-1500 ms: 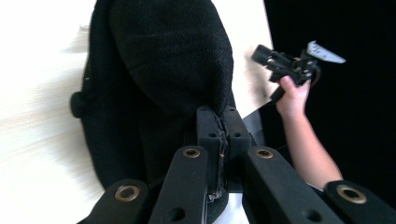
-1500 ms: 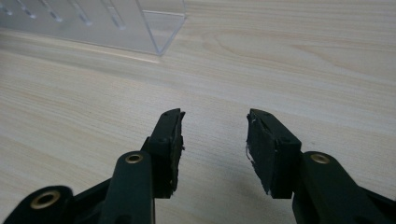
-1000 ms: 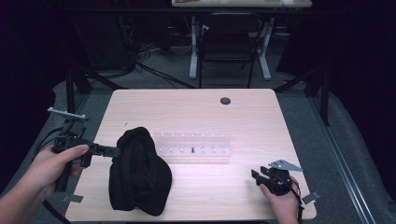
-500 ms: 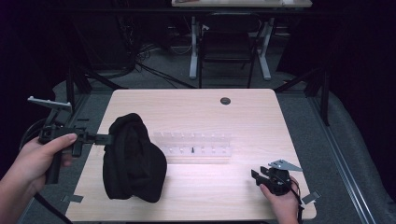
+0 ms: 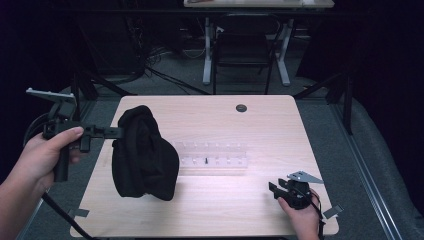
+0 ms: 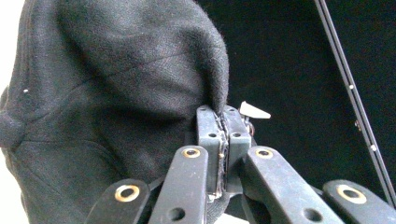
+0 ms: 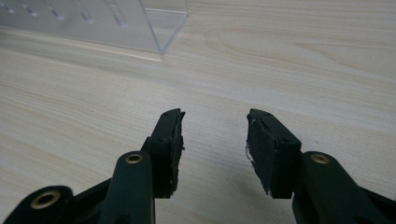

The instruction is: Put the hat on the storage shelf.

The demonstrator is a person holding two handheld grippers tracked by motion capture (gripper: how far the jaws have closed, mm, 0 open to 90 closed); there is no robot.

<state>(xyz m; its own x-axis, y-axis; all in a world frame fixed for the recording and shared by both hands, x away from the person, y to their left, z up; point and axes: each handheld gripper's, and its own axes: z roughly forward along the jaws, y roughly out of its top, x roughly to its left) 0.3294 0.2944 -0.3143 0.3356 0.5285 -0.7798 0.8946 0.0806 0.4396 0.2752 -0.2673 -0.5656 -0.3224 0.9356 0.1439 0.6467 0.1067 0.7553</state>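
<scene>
A black cloth cap hangs over the left part of the wooden table, its lower end near the tabletop. My left gripper is shut on the cap's upper left edge, held level by a hand at the table's left side. In the left gripper view the jaws are pinched together on a fold of the cap, with my left gripper pressed flat on the fabric. My right gripper rests near the table's front right corner in a hand. In the right gripper view my right gripper stands open over bare wood with nothing between its fingers.
A clear plastic rack with small pegs lies in the middle of the table, just right of the cap; its corner shows ahead of the right gripper. A round black grommet sits near the far edge. Chair and desk legs stand behind the table.
The left gripper has risen and drawn back to the left, lifting the cap from a heap on the table so that it now hangs. The right gripper has stayed put.
</scene>
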